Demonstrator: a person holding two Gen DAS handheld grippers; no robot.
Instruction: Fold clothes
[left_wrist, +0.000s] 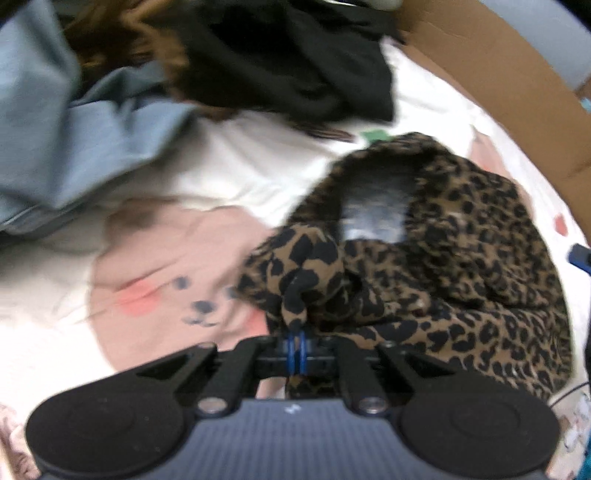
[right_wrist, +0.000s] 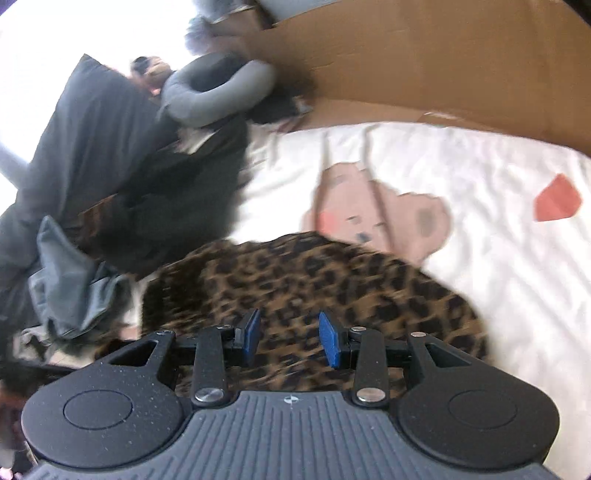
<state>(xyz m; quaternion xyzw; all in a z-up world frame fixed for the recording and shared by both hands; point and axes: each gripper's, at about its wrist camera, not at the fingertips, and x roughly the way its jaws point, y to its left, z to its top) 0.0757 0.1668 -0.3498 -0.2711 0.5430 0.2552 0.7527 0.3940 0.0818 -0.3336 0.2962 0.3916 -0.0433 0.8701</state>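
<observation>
A leopard-print garment (left_wrist: 443, 266) lies bunched on a white bedsheet with a pink bear print (left_wrist: 166, 295). My left gripper (left_wrist: 297, 345) is shut on a pinched fold of the leopard garment, and the cloth runs up from the blue pads. In the right wrist view the same leopard garment (right_wrist: 314, 280) spreads just below my right gripper (right_wrist: 290, 338), which is open with its blue pads (right_wrist: 330, 338) apart and nothing between them.
A pile of dark and light-blue clothes (left_wrist: 258, 62) lies at the far side of the bed. Dark clothes and a grey neck pillow (right_wrist: 218, 92) sit to the left. A cardboard sheet (right_wrist: 443, 62) borders the bedsheet (right_wrist: 498, 277).
</observation>
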